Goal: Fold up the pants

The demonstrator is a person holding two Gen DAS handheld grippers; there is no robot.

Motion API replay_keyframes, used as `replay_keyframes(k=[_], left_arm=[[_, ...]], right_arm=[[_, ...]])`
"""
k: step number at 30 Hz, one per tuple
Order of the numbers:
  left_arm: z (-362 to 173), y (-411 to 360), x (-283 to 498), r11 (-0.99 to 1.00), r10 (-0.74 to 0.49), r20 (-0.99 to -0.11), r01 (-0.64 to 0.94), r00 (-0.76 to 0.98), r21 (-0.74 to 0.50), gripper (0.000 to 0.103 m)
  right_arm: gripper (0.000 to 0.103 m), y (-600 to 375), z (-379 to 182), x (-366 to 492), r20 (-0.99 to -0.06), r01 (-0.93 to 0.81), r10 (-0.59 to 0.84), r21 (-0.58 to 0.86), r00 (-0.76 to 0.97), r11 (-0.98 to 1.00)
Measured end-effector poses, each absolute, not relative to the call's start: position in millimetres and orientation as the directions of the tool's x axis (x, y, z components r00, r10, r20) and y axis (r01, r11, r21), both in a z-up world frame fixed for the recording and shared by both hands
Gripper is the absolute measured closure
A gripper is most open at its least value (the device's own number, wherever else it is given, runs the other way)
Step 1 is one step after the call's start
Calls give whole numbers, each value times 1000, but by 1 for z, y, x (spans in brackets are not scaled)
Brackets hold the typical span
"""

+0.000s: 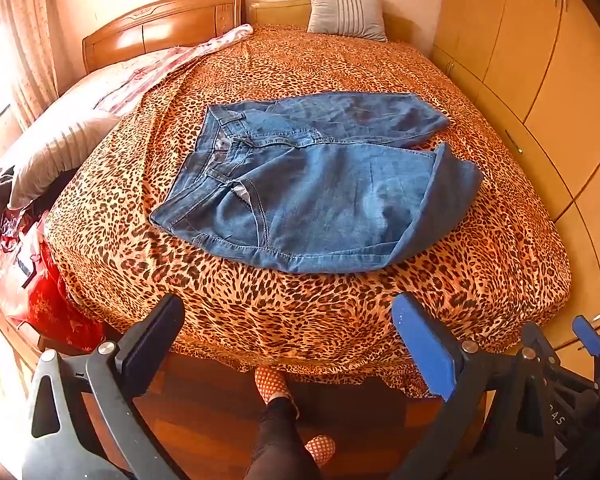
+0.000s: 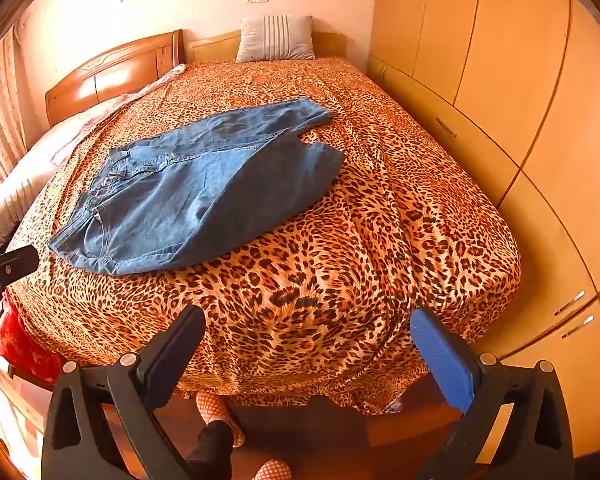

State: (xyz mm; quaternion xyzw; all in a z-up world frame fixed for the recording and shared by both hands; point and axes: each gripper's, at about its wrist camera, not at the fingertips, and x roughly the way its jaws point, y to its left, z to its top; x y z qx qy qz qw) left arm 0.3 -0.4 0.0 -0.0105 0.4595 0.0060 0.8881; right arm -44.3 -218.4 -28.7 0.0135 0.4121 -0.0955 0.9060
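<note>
Blue denim pants [image 1: 320, 184] lie on the leopard-print bed [image 1: 284, 312], waistband to the left, legs doubled back so they look short; they also show in the right wrist view [image 2: 196, 192]. My left gripper [image 1: 288, 316] is open and empty, held above the bed's near edge, short of the pants. My right gripper [image 2: 308, 328] is open and empty, also over the near edge, to the right of the pants. The right gripper shows at the left view's lower right [image 1: 580, 344]; the left gripper's finger [image 2: 8, 266] shows at the right view's left edge.
A grey striped pillow [image 1: 346, 14] stands at the wooden headboard [image 1: 160, 24]. A pink quilt [image 1: 112, 84] and a pillow lie at the left. A red bag [image 1: 32, 292] sits beside the bed. Wardrobes [image 2: 500, 100] line the right. The person's slippered feet [image 1: 272, 384] stand below.
</note>
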Motion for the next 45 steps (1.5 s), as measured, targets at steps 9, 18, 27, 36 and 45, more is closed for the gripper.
replay_keyframes(k=[9, 18, 27, 36, 45], left_arm=[[-1, 0, 7, 999, 5, -819, -29, 573, -14, 0], [-3, 2, 7, 998, 31, -815, -60, 579, -5, 0], [-1, 1, 10, 998, 29, -809, -63, 587, -11, 0], [0, 3, 10, 998, 40, -805, -63, 591, 2, 0], [-2, 13, 21, 997, 6, -813, -63, 582, -37, 0]], right_arm=[[0, -220, -32, -42, -749, 181, -170, -68, 641, 981], [0, -220, -35, -37, -755, 185, -170, -66, 634, 981], [0, -221, -36, -37, -754, 184, -169, -65, 634, 981], [0, -219, -37, -34, -757, 182, -166, -64, 632, 981], [0, -212, -39, -26, -763, 180, -167, -67, 624, 981]])
